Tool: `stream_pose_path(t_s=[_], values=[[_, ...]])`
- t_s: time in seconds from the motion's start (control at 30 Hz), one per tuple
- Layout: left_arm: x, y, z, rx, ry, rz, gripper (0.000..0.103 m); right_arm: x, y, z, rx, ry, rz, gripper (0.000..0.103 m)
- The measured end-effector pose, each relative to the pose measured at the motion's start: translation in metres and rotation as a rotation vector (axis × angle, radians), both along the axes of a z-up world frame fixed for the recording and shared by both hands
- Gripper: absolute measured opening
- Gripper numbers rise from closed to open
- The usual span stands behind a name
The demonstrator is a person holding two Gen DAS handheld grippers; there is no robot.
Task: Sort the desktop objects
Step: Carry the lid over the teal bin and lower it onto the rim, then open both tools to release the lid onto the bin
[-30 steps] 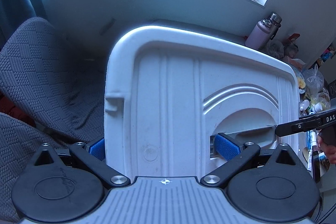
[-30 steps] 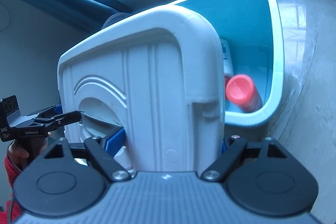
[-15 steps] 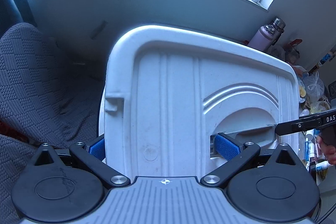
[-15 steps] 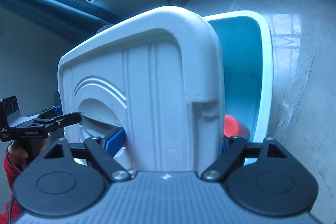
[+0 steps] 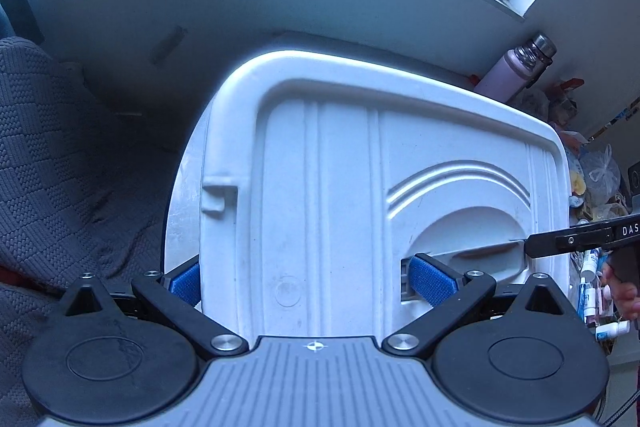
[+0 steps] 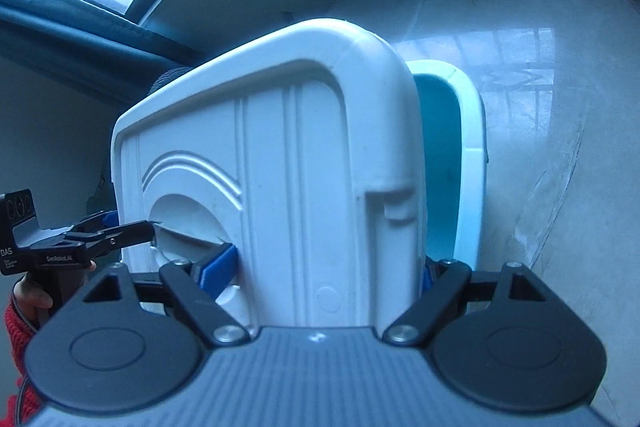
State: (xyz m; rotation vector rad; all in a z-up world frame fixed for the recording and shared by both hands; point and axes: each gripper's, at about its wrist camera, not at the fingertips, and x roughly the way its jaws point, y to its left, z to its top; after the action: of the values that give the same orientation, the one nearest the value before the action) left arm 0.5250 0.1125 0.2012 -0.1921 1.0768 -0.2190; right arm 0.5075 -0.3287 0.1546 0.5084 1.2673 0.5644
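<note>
The left tool pinches the white lid, one blue pad set in the lid's handle recess and the other against the lid's outer edge at 9 o'clock. The right tool grips the same lid from the opposite side, jaws spread wide across it, one blue pad in the recess and the other just showing past the lid's edge at 3 o'clock. Each tool appears in the other's view, reaching in from the side to the recess; a hand in a red sleeve holds the left tool.

The lid stands tilted in front of both cameras and fills the middle of each view. Behind it, at 2 o'clock in the right view, the blue box shows only a narrow strip of its white rim and blue inside; its contents are hidden. The lid's edge lies close beside that rim; whether they touch cannot be told.

The pale table is bare to the right of the box. In the left view a grey woven cloth lies at 9 o'clock, a pink bottle stands at 2 o'clock, and small clutter crowds the 3 o'clock edge.
</note>
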Motion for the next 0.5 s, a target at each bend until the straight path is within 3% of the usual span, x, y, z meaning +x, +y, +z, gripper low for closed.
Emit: stream_pose_path(t_s=[0.23,0.5], values=[[0.025,0.003,-0.015,-0.017,0.015,-0.009,0.103,0.025,0.005,-0.005,-0.022,0.036,-0.029,0.086],[0.039,0.001,-0.034,0.030,0.043,-0.011,0.103,0.036,0.003,0.004,-0.095,0.062,-0.083,0.091]])
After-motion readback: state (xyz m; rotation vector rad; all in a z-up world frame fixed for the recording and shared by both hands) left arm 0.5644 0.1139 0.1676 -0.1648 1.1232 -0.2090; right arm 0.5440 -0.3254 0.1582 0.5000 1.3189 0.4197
